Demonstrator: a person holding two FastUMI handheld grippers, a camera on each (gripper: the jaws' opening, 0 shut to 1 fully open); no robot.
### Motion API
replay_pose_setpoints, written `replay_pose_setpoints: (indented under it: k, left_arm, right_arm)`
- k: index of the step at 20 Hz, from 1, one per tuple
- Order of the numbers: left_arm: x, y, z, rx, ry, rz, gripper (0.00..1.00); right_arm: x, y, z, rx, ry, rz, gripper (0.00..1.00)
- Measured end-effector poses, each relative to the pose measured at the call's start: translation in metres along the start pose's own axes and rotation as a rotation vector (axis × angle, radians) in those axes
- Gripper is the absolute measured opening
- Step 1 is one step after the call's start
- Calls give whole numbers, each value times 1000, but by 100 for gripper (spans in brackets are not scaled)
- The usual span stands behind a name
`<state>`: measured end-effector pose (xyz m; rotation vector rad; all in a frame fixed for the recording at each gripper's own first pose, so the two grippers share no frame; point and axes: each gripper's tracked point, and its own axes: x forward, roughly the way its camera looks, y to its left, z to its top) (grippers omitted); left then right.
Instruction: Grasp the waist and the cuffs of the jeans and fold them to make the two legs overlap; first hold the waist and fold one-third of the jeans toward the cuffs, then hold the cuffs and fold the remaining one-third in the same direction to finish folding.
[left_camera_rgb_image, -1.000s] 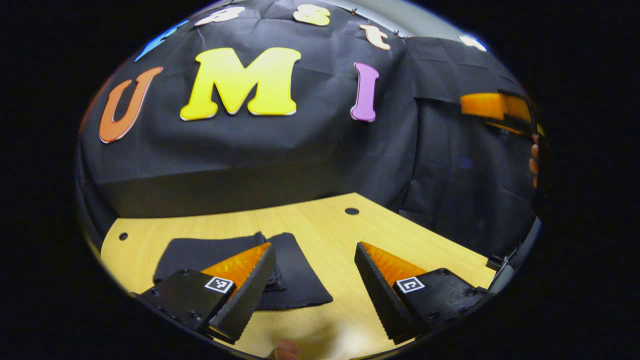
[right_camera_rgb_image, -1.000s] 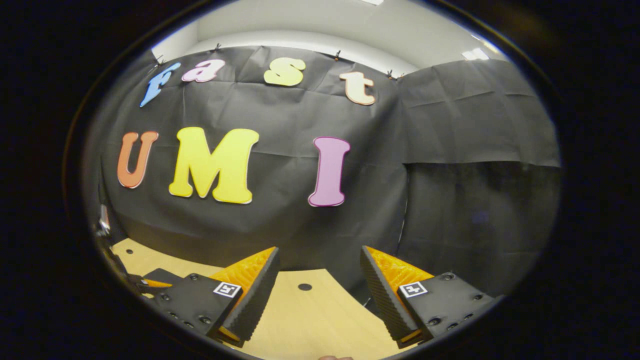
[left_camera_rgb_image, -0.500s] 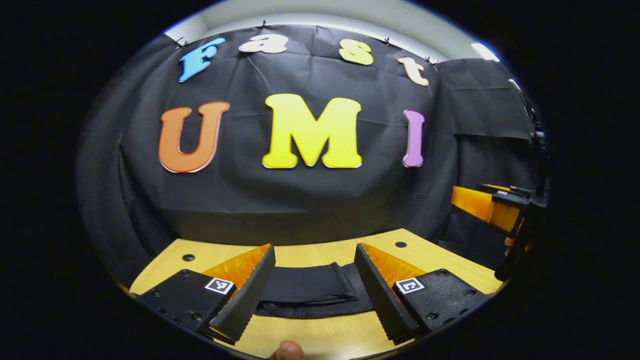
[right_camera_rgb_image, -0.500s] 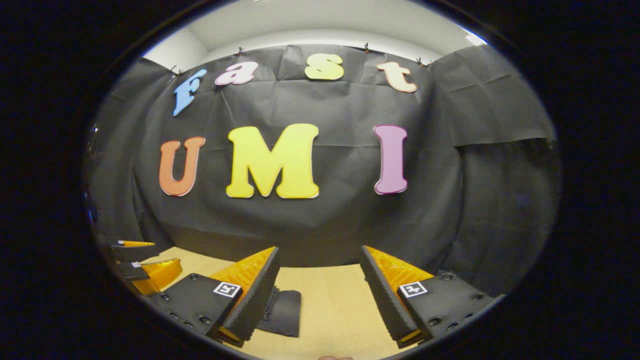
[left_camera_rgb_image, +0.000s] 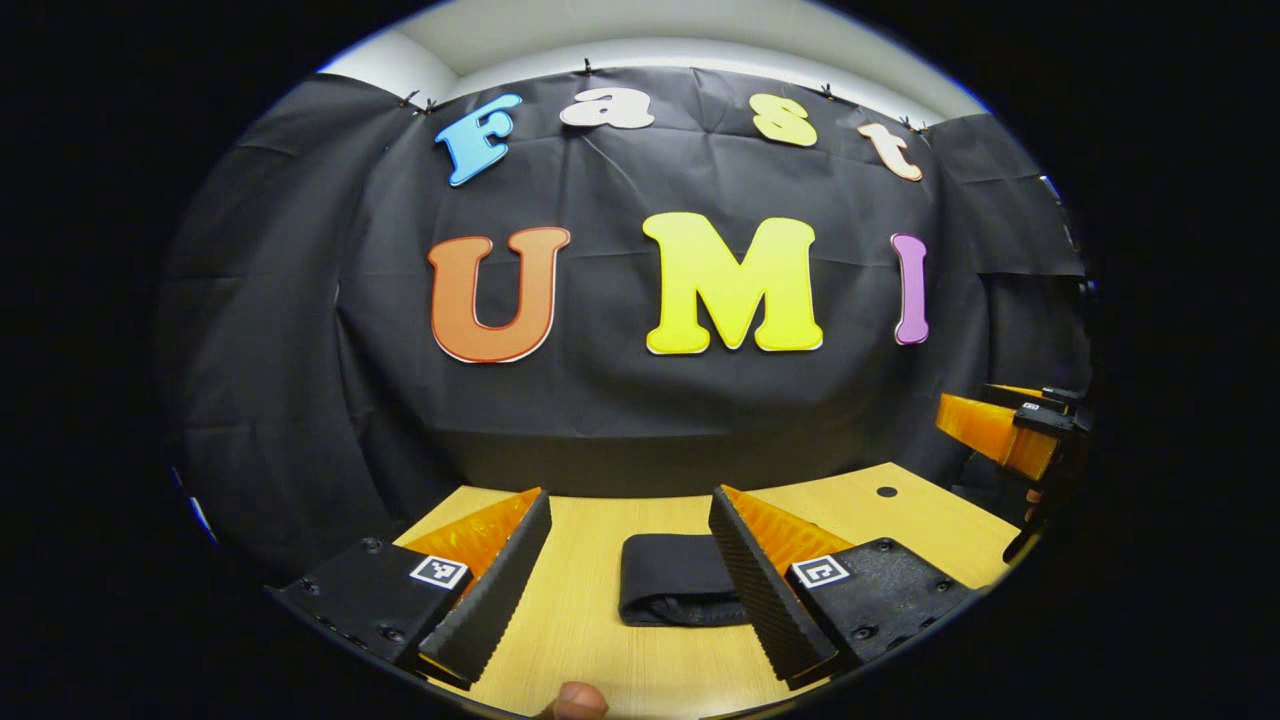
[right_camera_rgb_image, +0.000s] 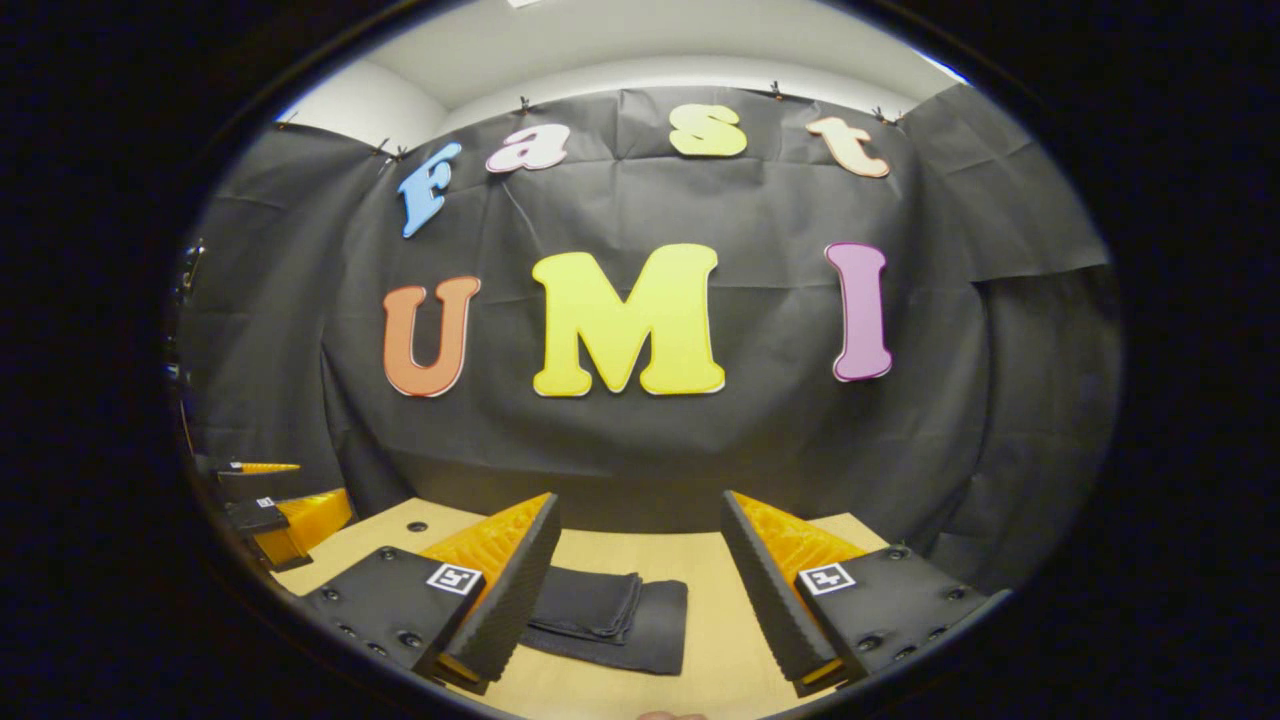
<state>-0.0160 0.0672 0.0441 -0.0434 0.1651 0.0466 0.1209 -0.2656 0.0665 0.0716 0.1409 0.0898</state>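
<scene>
The dark jeans (left_camera_rgb_image: 670, 592) lie folded into a small flat bundle on the wooden table (left_camera_rgb_image: 590, 620). In the left gripper view my left gripper (left_camera_rgb_image: 628, 580) hangs open above the table, and the bundle sits between its fingers, nearer the right one. In the right gripper view the jeans (right_camera_rgb_image: 615, 620) show stacked layers and lie just past the left finger of my open right gripper (right_camera_rgb_image: 640, 590). Neither gripper touches the cloth. The right gripper (left_camera_rgb_image: 1005, 435) also shows at the right edge of the left gripper view, and the left gripper (right_camera_rgb_image: 285, 520) at the left edge of the right gripper view.
The table (right_camera_rgb_image: 700, 670) ends at the black cloth wall behind. A small round hole (left_camera_rgb_image: 887, 491) marks its far right corner and another hole (right_camera_rgb_image: 417, 526) its far left. A fingertip (left_camera_rgb_image: 575, 700) shows at the bottom of the left gripper view.
Both views have swung leftward across the scene. The jeans bundle moved from under the left finger to the middle in the left gripper view, and came into sight in the right gripper view. Both grippers stayed open.
</scene>
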Motion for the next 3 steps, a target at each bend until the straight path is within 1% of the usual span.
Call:
replay_pose_setpoints:
  k: [3]
  left_arm:
    - [0, 5, -4, 6, 4, 17, 100]
  right_arm:
    - [-7, 3, -5, -11, 10, 18, 99]
